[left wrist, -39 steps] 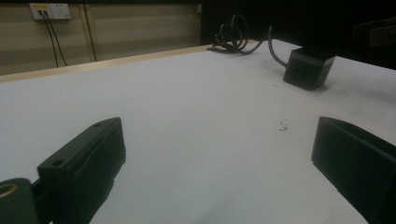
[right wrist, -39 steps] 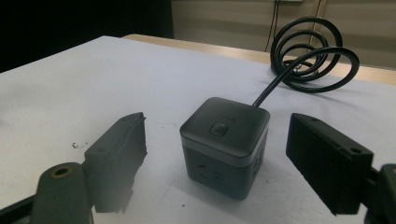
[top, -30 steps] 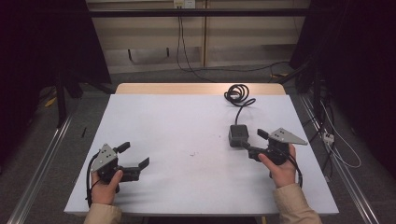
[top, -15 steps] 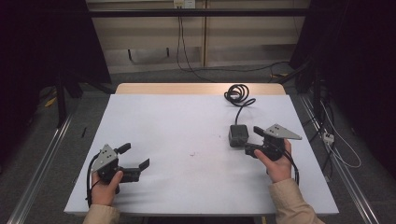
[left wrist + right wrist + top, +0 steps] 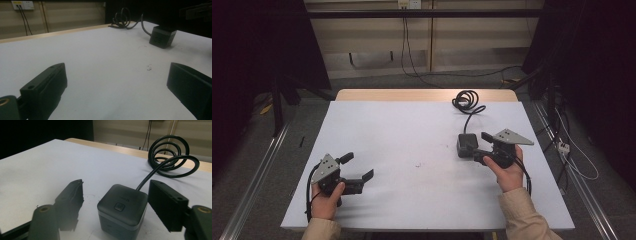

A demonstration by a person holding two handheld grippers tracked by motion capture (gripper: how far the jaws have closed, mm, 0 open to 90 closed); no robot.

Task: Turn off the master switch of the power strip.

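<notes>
The dark grey cube-shaped power block [image 5: 466,144] stood on the white desk [image 5: 412,130] at about 3 o'clock from the desk's centre. Its black cord [image 5: 467,102] ran toward 12 o'clock and ended in a coil near the far edge. The right tongs [image 5: 472,153] were wide open and held nothing; in the right gripper view the block [image 5: 122,208] sat between the two jaws, apart from both. I judged that closing them would take the cube across its sides. The left tongs [image 5: 361,179] rested at about 8 o'clock, open and empty, well apart from the block, so the right hand [image 5: 508,170] was much nearer.
</notes>
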